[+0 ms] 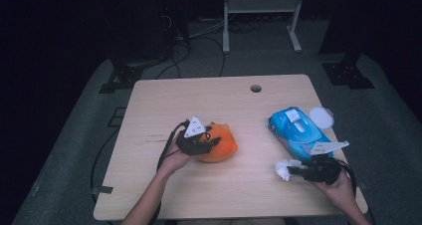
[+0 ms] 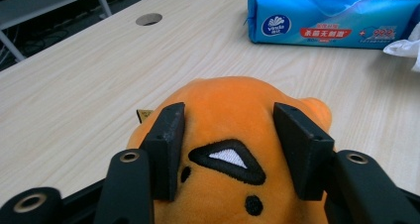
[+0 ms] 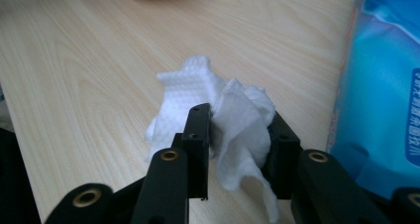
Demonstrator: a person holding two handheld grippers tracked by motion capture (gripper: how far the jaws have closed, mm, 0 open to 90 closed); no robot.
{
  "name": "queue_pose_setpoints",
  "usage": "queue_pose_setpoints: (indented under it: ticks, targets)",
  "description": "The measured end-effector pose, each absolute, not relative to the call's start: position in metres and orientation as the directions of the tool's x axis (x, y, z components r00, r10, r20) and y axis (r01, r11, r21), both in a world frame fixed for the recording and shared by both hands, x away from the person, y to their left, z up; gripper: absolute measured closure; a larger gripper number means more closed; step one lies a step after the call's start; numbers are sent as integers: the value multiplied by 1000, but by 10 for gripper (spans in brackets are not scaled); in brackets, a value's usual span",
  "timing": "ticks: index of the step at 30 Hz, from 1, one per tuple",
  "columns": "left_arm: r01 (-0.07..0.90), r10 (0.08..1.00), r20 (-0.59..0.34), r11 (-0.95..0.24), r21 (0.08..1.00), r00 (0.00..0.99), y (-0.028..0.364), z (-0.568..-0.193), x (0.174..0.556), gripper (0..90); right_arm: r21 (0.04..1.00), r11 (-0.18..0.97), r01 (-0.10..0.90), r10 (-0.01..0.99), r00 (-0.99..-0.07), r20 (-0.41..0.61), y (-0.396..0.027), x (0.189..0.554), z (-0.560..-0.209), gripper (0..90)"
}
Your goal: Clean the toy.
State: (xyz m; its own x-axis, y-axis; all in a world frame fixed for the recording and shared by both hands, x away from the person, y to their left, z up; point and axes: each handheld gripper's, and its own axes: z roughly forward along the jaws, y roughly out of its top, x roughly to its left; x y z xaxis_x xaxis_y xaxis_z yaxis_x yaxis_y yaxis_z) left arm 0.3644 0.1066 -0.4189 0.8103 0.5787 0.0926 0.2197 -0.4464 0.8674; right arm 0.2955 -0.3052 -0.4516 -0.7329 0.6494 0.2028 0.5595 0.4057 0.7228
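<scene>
An orange plush toy (image 1: 224,144) with a stitched black-and-white face lies at the middle of the wooden table (image 1: 199,95). My left gripper (image 1: 213,141) reaches over it from the left. In the left gripper view the two black jaws of my left gripper (image 2: 228,112) sit pressed into the plush toy (image 2: 237,92) on either side of its face. A crumpled white wipe (image 1: 282,169) lies near the front right. My right gripper (image 1: 292,170) points at it from the right. In the right gripper view the wipe (image 3: 193,85) sits loosely between the parted jaws of my right gripper (image 3: 238,117), resting on the table.
A blue pack of wet wipes (image 1: 298,130) lies at the right, just behind my right gripper, also seen as the blue pack (image 2: 327,16) and the blue pack (image 3: 386,85). A round white lid (image 1: 321,116) sits beside it. A cable hole (image 1: 256,88) is near the far edge.
</scene>
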Motion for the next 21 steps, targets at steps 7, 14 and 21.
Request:
queue_pose_setpoints:
  ticks: [7, 14, 21]
  targets:
    - [232, 578, 74, -438, 869, 813, 110, -417, 363, 425, 749, 367, 551, 638, -736, 228, -306, 298, -451, 580]
    - [240, 577, 49, -415, 878, 816, 115, -411, 361, 362, 772, 351, 530, 622, -748, 231, -308, 295, -446, 548]
    - [234, 564, 29, -389, 891, 825, 120, -400, 355, 282, 793, 324, 517, 611, -754, 241, -307, 291, -438, 525]
